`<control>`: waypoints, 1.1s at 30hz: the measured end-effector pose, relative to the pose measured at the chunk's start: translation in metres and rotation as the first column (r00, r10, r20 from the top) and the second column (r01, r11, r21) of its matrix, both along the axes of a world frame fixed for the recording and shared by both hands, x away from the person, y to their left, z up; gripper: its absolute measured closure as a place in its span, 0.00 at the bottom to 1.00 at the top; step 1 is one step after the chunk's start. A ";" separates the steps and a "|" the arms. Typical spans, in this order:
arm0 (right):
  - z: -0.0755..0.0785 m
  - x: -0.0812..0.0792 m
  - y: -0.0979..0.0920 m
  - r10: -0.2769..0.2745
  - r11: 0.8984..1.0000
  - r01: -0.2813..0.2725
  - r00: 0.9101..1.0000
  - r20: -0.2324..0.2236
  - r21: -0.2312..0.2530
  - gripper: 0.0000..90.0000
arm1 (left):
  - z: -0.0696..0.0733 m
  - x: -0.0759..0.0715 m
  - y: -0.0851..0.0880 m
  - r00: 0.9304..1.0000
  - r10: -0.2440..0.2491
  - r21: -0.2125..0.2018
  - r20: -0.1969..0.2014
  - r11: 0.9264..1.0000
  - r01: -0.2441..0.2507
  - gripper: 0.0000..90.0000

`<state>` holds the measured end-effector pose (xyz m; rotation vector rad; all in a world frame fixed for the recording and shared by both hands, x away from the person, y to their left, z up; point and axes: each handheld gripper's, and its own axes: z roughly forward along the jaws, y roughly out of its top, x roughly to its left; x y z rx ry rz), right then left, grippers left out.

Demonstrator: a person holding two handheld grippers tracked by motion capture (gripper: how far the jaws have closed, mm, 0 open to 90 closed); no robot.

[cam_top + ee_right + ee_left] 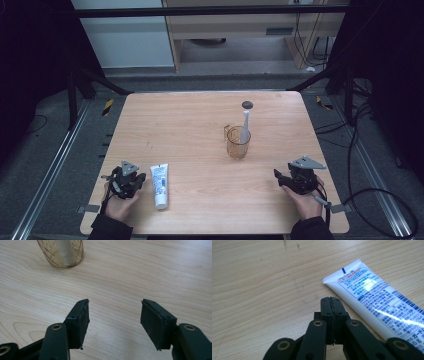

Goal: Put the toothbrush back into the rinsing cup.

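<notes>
The toothpaste tube point(160, 185) is lying on the tabletop point(200, 150) just beside the clenched, empty left gripper point(331, 305); the right gripper point(113, 317) is being held released. The tube could be nudged away by closed jaws.

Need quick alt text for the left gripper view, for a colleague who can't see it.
The left gripper has its black jaws shut together with nothing between them, just above the wooden table. A white toothpaste tube with blue print lies flat just to their right, crimped end pointing away.
</notes>
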<state>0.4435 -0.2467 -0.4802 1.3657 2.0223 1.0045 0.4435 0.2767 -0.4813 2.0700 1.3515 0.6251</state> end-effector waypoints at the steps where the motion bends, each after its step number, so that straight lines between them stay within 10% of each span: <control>1: 0.000 0.000 0.000 -0.001 1.000 0.001 1.000 0.001 -0.001 0.44 | -0.001 0.002 -0.003 1.000 -0.009 0.001 -0.003 1.000 0.009 0.99; 33: 0.000 0.001 0.000 -0.002 1.000 0.002 1.000 0.003 -0.004 0.44 | 0.000 0.028 -0.042 0.991 -0.133 -0.009 -0.023 0.991 0.133 0.99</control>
